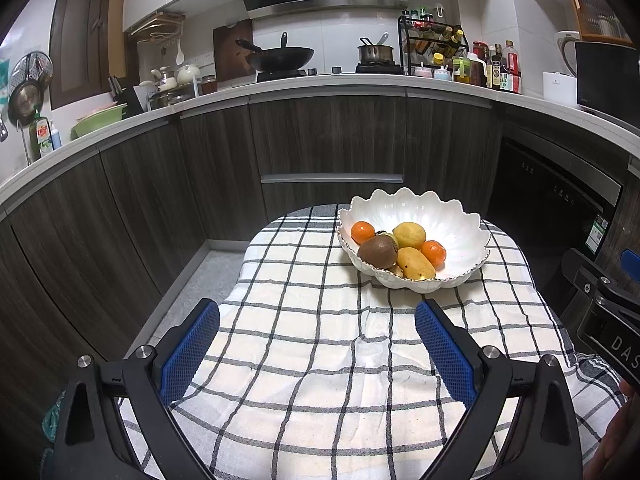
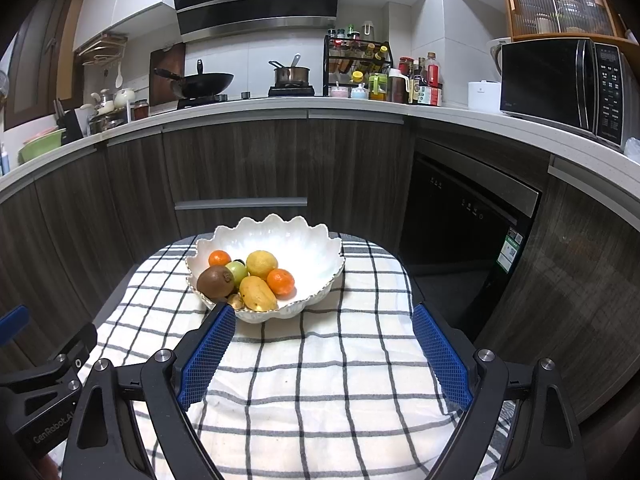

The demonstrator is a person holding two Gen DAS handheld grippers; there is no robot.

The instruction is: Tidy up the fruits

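A white scalloped bowl (image 1: 460,224) (image 2: 304,248) stands at the far side of a small table under a checked cloth (image 1: 320,340) (image 2: 320,380). In it lie a brown kiwi (image 1: 378,251) (image 2: 215,281), two oranges (image 1: 363,232) (image 1: 434,253) (image 2: 280,281), a lemon (image 1: 409,235) (image 2: 261,264), a yellow mango (image 1: 415,263) (image 2: 258,293) and a green fruit (image 2: 237,271). My left gripper (image 1: 317,322) is open and empty, above the cloth short of the bowl. My right gripper (image 2: 324,326) is open and empty, its left fingertip by the bowl's near rim.
Dark wood cabinets and a white counter (image 1: 320,84) curve behind the table, with a wok (image 1: 280,58), a pot (image 1: 374,53), a spice rack (image 1: 434,40) and a microwave (image 2: 560,84). A dishwasher (image 2: 460,220) stands to the right. The other gripper shows at each view's edge.
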